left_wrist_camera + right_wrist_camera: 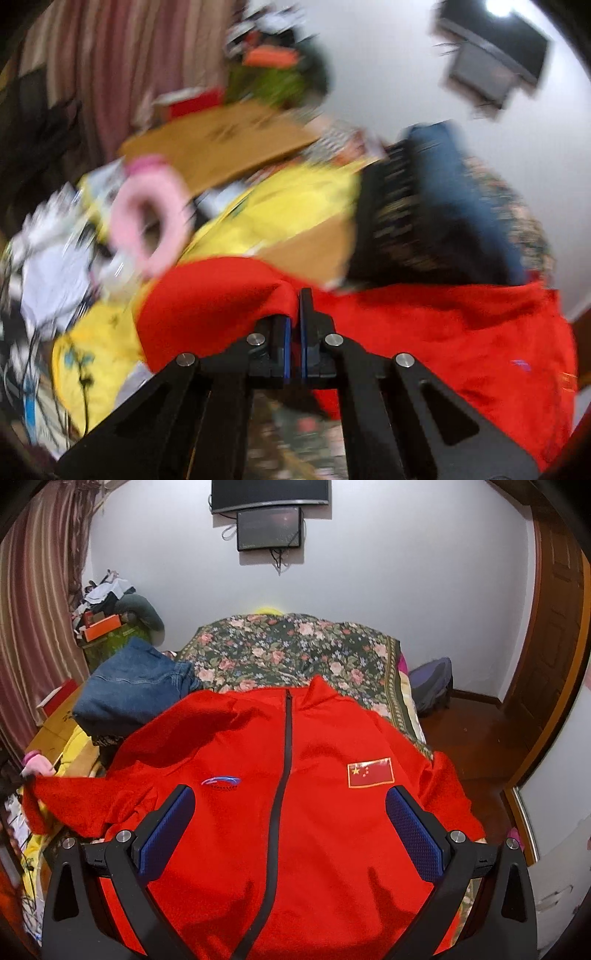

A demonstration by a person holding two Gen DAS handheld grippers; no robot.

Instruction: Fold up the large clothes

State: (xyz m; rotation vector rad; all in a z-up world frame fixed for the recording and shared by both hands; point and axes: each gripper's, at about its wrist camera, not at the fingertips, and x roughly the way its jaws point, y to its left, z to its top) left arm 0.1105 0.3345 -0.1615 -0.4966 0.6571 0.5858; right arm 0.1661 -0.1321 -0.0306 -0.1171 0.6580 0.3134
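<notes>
1 red jacket [325, 812] with 1 flag patch [370, 772] and 1 zipper [282, 794]; 1 folded pair of jeans [129, 690]; 1 floral bedspread [295, 646]; 2 wall screens [269, 528]; 1 pink ring cushion [147, 218].

No legible text; flag patch [370, 772] on jacket [314, 830]

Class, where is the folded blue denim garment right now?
In the right wrist view, the denim garment sits upper left, on the bed beside the red jacket.
</notes>
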